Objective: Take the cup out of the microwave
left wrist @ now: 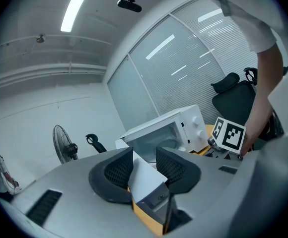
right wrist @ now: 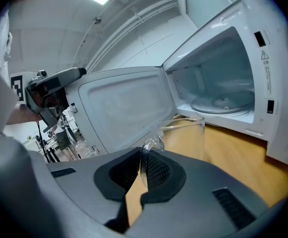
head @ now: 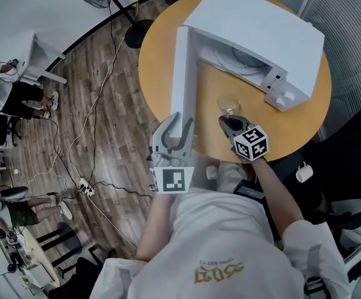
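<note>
My right tongs (right wrist: 144, 158) clench the handle of the clear glass cup (right wrist: 186, 138), seemingly empty, outside the white boxy microwave (right wrist: 233, 78). My left tongs (left wrist: 144, 156) grip its flat door (left wrist: 146, 180) by the edge.

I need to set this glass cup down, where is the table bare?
Bare wood lies between the open microwave door, the front of the microwave and the table edge, around the glass cup. It is crowded at the door's end, where the left gripper clamps it, close to the right gripper.
</note>
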### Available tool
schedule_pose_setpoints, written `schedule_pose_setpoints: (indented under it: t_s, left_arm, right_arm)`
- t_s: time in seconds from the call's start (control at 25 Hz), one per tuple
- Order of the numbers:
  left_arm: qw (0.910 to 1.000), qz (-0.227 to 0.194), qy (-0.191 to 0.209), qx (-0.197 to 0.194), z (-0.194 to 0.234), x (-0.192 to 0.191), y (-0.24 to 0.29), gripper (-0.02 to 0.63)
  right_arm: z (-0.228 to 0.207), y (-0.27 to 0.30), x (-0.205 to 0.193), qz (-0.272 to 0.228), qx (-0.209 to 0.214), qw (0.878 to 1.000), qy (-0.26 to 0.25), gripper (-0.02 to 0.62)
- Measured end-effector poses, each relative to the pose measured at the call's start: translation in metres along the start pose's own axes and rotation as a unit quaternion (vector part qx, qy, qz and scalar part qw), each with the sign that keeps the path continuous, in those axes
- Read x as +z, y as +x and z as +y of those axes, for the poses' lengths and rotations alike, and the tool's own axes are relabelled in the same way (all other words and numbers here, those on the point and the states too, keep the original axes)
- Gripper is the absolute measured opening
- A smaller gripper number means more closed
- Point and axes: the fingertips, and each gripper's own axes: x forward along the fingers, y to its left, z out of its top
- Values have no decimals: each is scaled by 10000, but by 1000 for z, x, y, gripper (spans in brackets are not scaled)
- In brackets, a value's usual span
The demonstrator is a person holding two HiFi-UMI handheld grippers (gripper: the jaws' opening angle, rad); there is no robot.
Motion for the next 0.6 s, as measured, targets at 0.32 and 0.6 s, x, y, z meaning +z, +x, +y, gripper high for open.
schedule_pose_setpoints:
  t_s: [0.32, 0.6]
  left_arm:
    - [10000, 37, 38, -12, -1, -1, 1, 156]
    - [10000, -28, 45, -27, -2, 1, 2, 158]
  right_arm:
    - [4, -3, -15, -4, 208, 9996, -184, 20]
    - [1, -9, -31, 108, 69, 9982, -585, 20]
